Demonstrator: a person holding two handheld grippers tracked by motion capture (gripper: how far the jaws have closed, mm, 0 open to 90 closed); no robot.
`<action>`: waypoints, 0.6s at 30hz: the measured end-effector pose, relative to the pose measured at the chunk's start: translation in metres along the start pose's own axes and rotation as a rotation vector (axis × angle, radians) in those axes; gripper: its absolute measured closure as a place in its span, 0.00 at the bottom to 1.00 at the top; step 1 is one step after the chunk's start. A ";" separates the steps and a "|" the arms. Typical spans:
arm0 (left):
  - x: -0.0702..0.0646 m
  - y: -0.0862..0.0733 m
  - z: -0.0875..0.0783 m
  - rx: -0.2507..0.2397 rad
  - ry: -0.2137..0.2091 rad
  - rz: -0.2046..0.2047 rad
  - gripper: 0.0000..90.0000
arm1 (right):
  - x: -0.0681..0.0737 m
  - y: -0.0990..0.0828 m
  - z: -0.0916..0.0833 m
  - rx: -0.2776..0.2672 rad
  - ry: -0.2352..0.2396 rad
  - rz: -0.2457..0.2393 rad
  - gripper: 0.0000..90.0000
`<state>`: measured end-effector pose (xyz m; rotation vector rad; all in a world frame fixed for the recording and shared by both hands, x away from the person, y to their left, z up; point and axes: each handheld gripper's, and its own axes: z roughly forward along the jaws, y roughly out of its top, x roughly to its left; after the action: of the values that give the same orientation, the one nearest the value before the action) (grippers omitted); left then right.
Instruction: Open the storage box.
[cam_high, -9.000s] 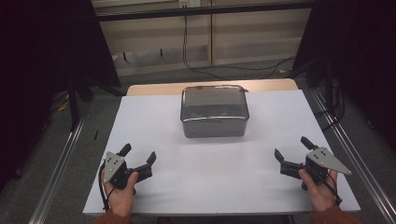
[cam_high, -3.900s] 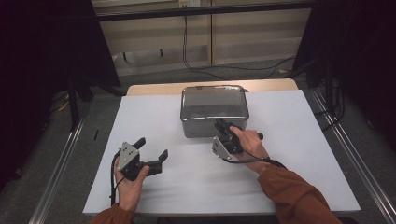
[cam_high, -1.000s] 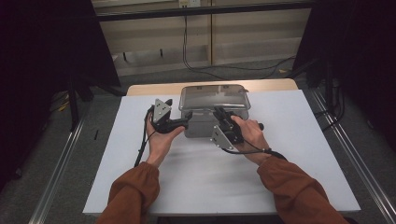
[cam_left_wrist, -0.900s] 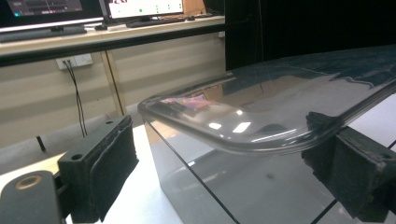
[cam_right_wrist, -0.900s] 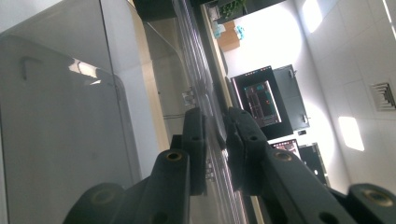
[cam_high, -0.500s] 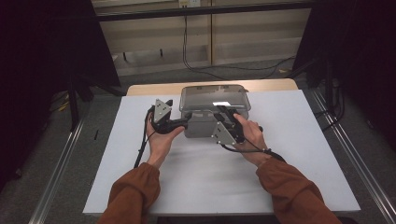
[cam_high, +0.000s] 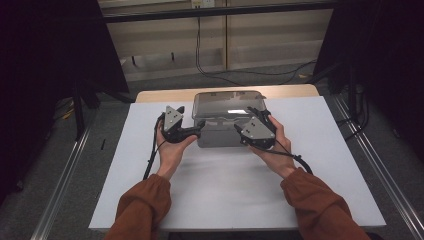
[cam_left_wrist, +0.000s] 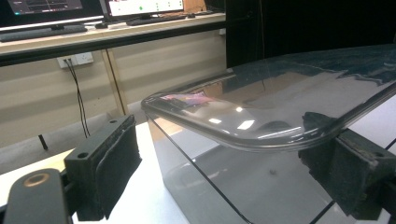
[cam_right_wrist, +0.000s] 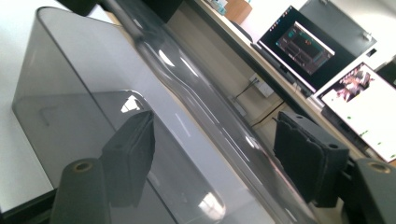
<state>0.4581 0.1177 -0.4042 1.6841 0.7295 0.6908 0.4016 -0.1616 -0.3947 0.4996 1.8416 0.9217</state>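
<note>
A smoky translucent plastic box (cam_high: 225, 122) with a clear lid stands at the far middle of the white tabletop (cam_high: 310, 165). My left gripper (cam_high: 197, 131) is at the box's front left corner. In the left gripper view its jaws (cam_left_wrist: 229, 168) stand wide around that corner, the left pad (cam_left_wrist: 112, 163) clear of the wall and the right pad under the lid rim (cam_left_wrist: 261, 107). My right gripper (cam_high: 245, 121) is at the front right. Its jaws (cam_right_wrist: 218, 158) have just been opening and sit on either side of the lid's rim (cam_right_wrist: 196, 93), neither pad pressing on it.
Dark curtains close in both sides of the table. Metal rails run along the floor left and right. Behind the table are a wall with cables, a shelf and lit monitors (cam_right_wrist: 303, 46). Both forearms in rust-coloured sleeves (cam_high: 145, 210) lie over the table's near half.
The right gripper has let go of the lid's rim, its jaws now apart, and the hand has shifted slightly to the right. The left hand and the box have not moved.
</note>
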 end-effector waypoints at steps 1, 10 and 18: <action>0.000 0.000 0.000 0.000 0.000 0.000 0.13 | -0.002 -0.002 0.000 0.001 0.003 0.025 0.31; -0.001 -0.002 0.001 0.009 -0.004 0.002 0.13 | -0.027 -0.020 -0.004 -0.019 0.066 0.269 0.31; -0.001 -0.001 0.002 0.002 -0.003 0.001 0.14 | -0.035 -0.031 -0.004 -0.023 0.087 0.337 0.21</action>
<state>0.4587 0.1163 -0.4055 1.6871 0.7282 0.6883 0.4149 -0.2064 -0.3970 0.7816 1.8545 1.2041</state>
